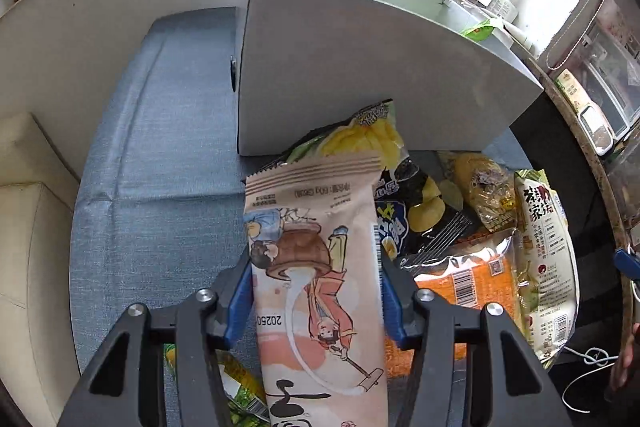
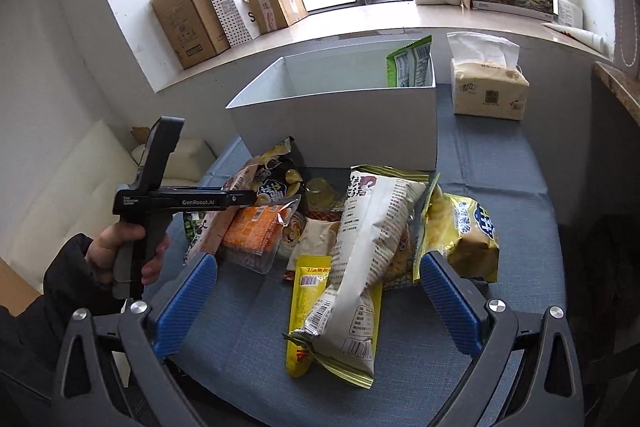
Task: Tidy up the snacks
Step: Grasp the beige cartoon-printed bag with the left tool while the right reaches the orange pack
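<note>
Two views, left hand-held gripper (image 1: pixel 316 291) clamping pink snack pack (image 1: pixel 316 267), right hand-held gripper (image 2: pixel 318 291) spread wide, green packet (image 2: pixel 410 63) inside white box (image 2: pixel 340 131)

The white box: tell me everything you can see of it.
The white box is a plain, rectangular, open-topped carton, seemingly cardboard, with a round hole in one end wall in the left wrist view. It stands upright on the blue cloth near the window ledge. One green packet stands in its right corner; the rest of the inside in view looks bare. The snack pile lies against its front wall. A tissue pack sits beside it.
</note>
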Demonstrator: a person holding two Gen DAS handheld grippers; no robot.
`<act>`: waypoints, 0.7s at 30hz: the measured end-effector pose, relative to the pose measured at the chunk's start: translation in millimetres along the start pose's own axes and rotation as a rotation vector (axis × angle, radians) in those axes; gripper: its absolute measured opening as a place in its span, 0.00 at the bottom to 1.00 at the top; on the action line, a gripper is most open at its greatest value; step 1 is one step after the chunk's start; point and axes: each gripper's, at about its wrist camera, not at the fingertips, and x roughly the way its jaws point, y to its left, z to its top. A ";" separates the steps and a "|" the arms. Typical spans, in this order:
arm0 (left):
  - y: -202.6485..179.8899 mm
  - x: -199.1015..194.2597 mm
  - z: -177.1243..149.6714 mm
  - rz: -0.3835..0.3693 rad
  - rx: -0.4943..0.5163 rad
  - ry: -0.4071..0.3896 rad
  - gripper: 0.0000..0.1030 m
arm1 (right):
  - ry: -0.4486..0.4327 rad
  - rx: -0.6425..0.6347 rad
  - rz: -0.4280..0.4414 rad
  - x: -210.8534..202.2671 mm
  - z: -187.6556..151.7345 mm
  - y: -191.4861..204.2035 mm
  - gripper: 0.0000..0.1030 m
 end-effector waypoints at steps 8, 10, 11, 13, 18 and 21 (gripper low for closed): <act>-11.4 -44.4 -0.8 -0.009 0.010 -0.097 0.54 | 0.025 0.014 -0.002 12.7 -1.7 -1.1 1.00; -14.9 -62.5 0.9 -0.025 0.014 -0.141 0.53 | 0.029 -0.008 -0.009 14.1 -1.2 1.5 1.00; -17.4 -71.9 2.0 -0.033 0.020 -0.162 0.53 | 0.030 -0.031 -0.016 14.5 -0.8 4.3 1.00; -21.0 -90.7 2.9 -0.034 0.034 -0.200 0.53 | 0.026 -0.093 -0.038 15.1 1.3 10.8 1.00; -20.2 -137.7 -2.4 -0.017 0.056 -0.288 0.53 | 0.036 -0.312 -0.061 25.4 10.8 35.9 1.00; -21.3 -161.4 -7.3 0.016 0.063 -0.334 0.53 | 0.066 -0.464 -0.069 41.5 14.8 60.7 1.00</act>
